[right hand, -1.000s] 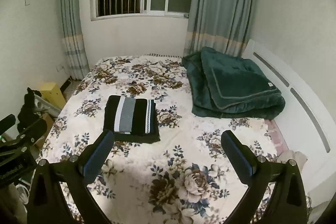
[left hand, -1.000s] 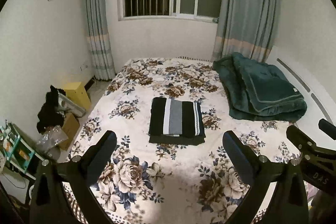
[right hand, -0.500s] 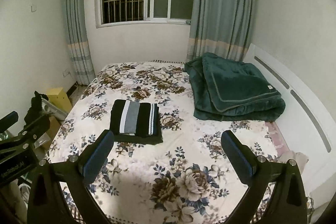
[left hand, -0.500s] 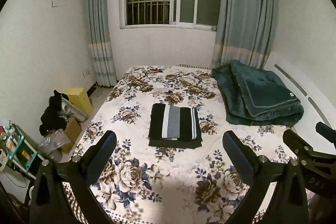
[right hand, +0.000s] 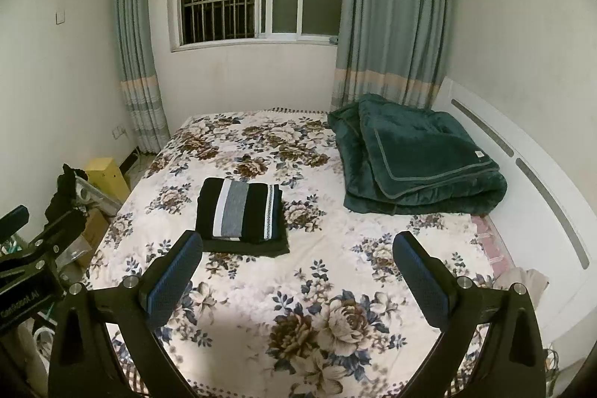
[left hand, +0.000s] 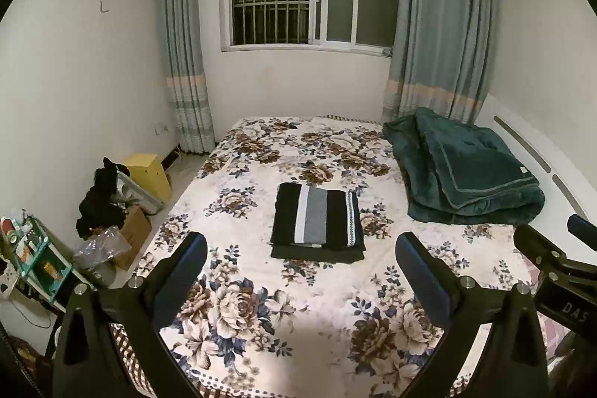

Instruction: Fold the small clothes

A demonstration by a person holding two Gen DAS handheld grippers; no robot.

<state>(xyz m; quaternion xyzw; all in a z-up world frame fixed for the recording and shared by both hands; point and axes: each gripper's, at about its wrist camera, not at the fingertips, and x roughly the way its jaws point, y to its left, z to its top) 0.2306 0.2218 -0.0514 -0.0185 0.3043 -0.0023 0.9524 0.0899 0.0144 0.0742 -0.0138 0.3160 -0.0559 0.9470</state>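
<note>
Folded black garment with white and grey stripes (left hand: 317, 217) lies at frame centre on floral bedspread (left hand: 261, 304); left gripper (left hand: 300, 263) jaws spread wide at bottom.

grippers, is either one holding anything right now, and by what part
Nothing is held. The left gripper and right gripper are both open and empty above the bed, apart from the folded striped garment lying there.

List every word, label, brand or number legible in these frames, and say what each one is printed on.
"DAS": on the body of the right gripper, at the edge of the left wrist view; possibly cut off.
Lettering on the body of the left gripper, in the right wrist view: too blurred to read.
White tag on the green blanket: too small to read.
Packages on the shelf: unreadable.
</note>
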